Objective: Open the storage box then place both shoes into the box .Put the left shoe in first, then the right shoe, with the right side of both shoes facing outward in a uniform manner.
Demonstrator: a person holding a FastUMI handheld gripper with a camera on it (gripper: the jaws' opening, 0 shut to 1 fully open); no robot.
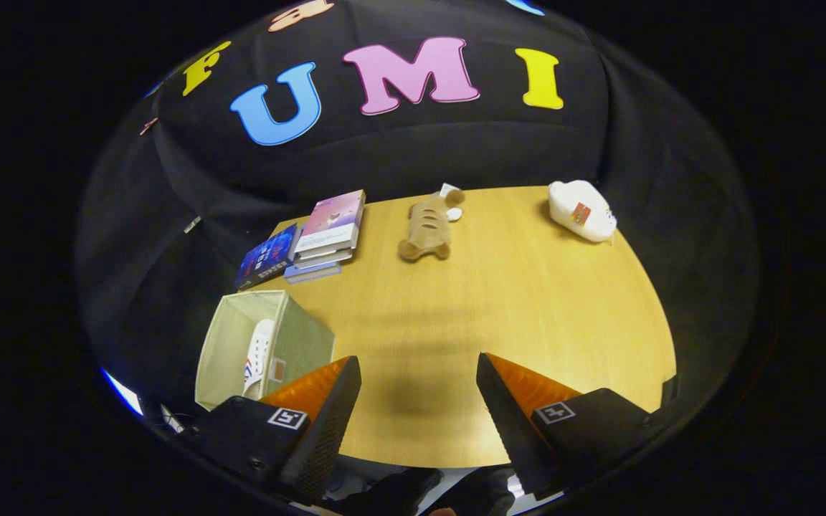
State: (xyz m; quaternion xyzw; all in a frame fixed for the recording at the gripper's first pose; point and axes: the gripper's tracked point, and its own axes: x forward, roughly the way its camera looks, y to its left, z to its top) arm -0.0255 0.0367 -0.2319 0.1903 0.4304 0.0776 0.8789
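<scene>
Jaws wide apart, empty: gripper [419, 390] hovers over bare wooden table [528, 301]; one white perforated shoe [258, 356] stands inside open pale-green fabric storage box [305, 337], presumably the left, first as required.

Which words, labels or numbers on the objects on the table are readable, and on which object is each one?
None can be read.
Blue book: cover print too small.
Stack of books: pink cover, text blurred.
White bag: red label, blurred.
Shoe in the storage box: coloured mark, no letters legible.
The gripper is open, holding nothing.
</scene>
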